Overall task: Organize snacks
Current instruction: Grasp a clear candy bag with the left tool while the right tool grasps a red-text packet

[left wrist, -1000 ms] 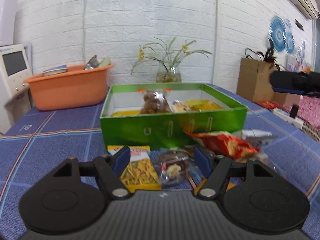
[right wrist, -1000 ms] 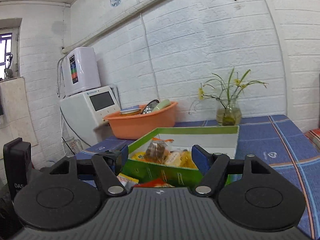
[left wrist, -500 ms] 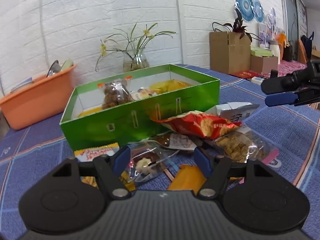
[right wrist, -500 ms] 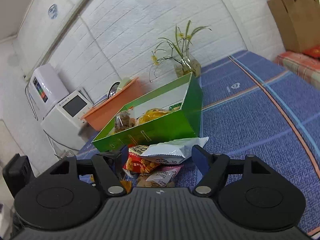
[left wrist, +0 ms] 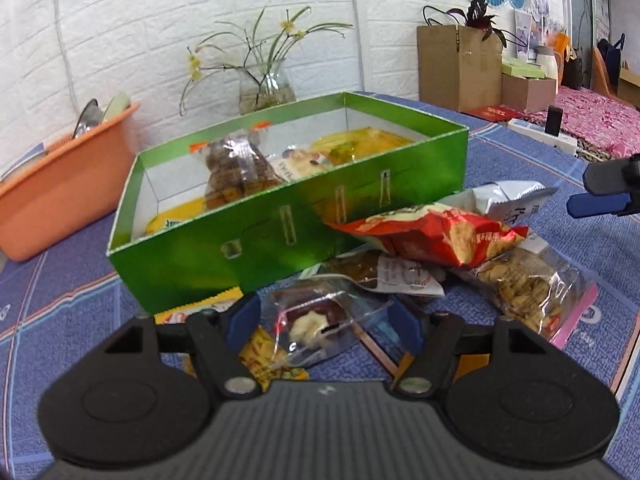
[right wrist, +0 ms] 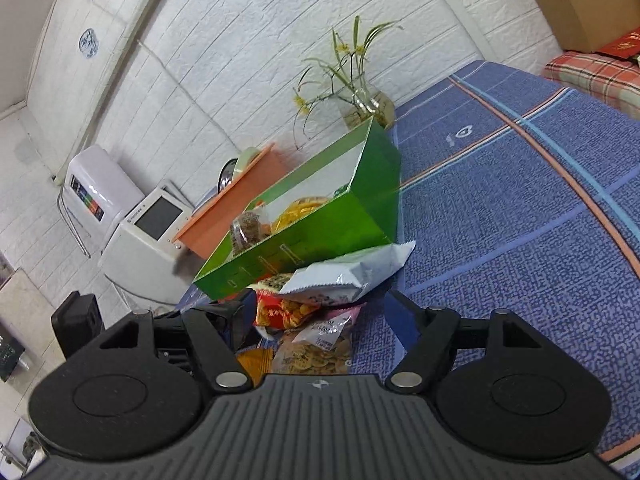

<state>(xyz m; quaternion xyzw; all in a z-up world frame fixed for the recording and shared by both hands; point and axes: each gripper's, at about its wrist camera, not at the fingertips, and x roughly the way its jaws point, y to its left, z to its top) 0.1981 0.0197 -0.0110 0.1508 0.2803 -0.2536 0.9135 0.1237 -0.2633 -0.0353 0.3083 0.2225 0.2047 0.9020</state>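
My left gripper [left wrist: 322, 318] gapes around a clear plastic snack packet [left wrist: 320, 320], pads not pressing. My right gripper [right wrist: 320, 312] hangs open over the silver foil bag [right wrist: 352, 272] in the pile. The shiny green cardboard box [left wrist: 280, 236] sits just behind, partly filled.
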